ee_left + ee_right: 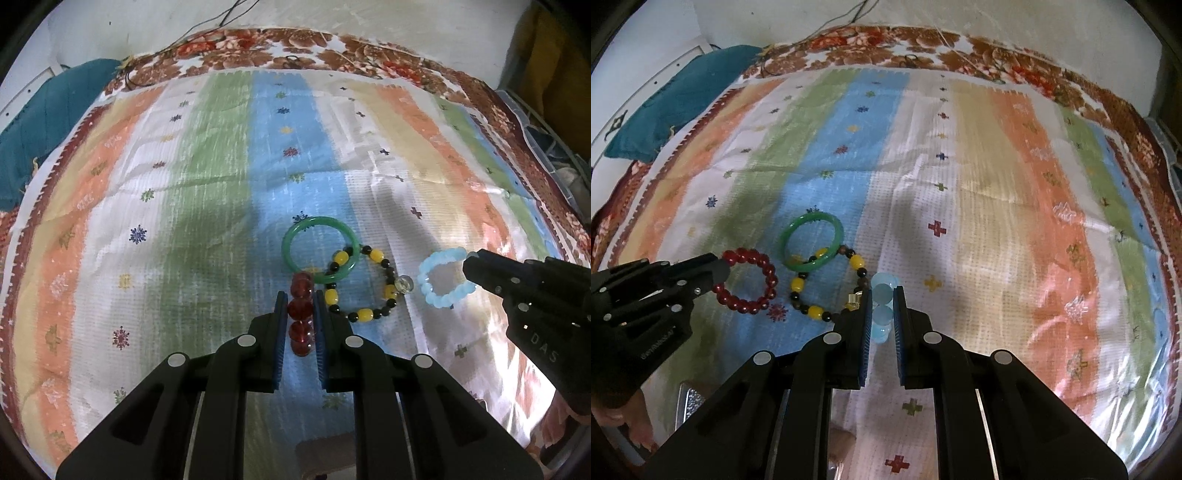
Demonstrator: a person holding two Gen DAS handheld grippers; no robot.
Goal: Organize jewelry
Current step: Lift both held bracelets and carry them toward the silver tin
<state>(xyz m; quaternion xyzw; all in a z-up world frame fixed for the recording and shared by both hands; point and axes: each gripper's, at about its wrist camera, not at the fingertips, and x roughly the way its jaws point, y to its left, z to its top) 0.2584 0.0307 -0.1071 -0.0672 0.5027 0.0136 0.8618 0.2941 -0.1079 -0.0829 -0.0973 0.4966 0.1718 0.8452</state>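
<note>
On the striped bedspread [207, 192], the left gripper [300, 314] pinches the red bead bracelet [748, 282] and the right gripper [881, 314] the pale-blue bead bracelet [443, 280], while the green bangle [319, 249] and yellow-and-black bead bracelet [364, 284] lie overlapped, unsorted.

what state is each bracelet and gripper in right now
left gripper: shut on the red bead bracelet
right gripper: shut on the light blue bead bracelet
red bead bracelet: held at one edge
light blue bead bracelet: held at one edge
green bangle: lying flat on the striped cloth, overlapping the yellow and black bead bracelet
yellow and black bead bracelet: lying on the cloth, not held
</note>
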